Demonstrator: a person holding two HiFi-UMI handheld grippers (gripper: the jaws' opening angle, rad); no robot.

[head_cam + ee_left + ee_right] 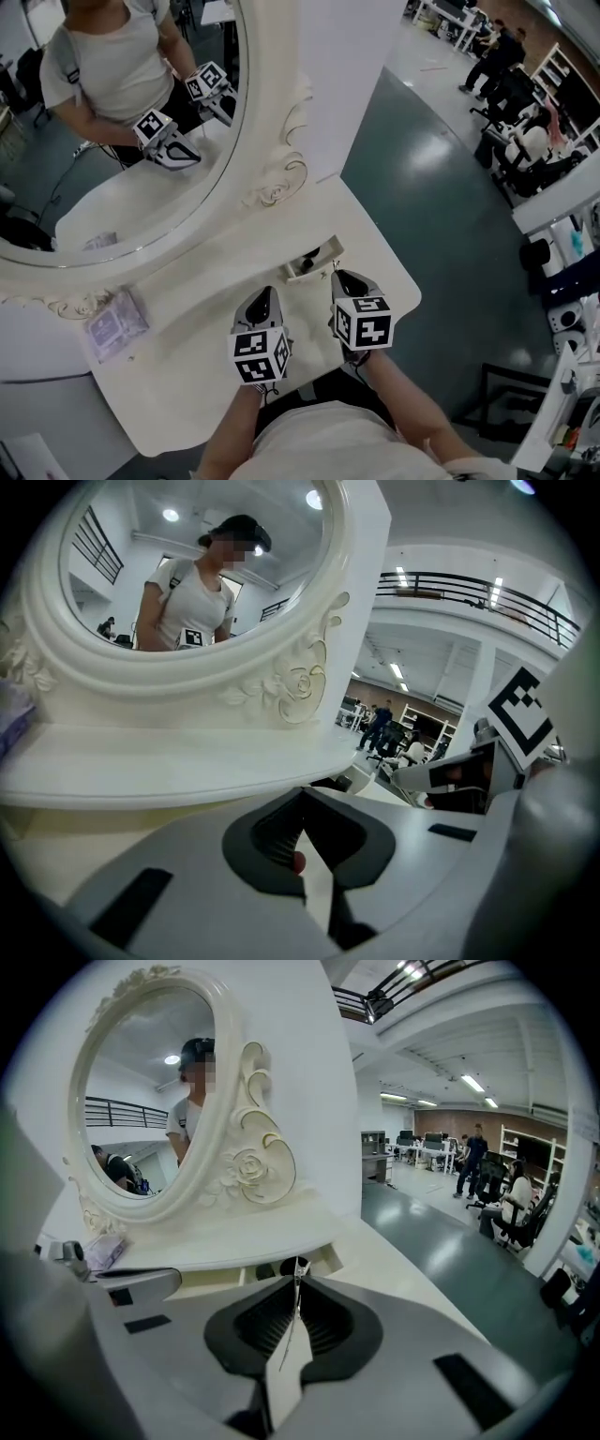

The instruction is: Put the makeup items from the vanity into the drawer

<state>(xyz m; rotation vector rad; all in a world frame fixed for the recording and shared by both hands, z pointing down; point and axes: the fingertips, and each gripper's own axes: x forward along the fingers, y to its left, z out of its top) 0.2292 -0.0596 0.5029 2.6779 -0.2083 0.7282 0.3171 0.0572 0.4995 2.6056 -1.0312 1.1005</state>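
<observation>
A white vanity (380, 267) carries a small drawer (314, 267), which stands slightly open with dark things inside. Just short of that drawer (272, 1274) hang both grippers, side by side. My left gripper (265, 298) has its jaws together, and a small red item (298, 860) shows pinched between them; little of it is visible. My right gripper (339, 278) is shut on a thin silvery strip (292, 1321) that sticks out a little past the fingertips. A clear purple-tinted packet (115, 323) lies on the vanity's left part.
A large oval mirror (141, 187) in a carved white frame stands behind the drawer and reflects the person and both grippers. The vanity's rounded edge drops to a grey floor (441, 187) on the right. People and office chairs are far off at the upper right.
</observation>
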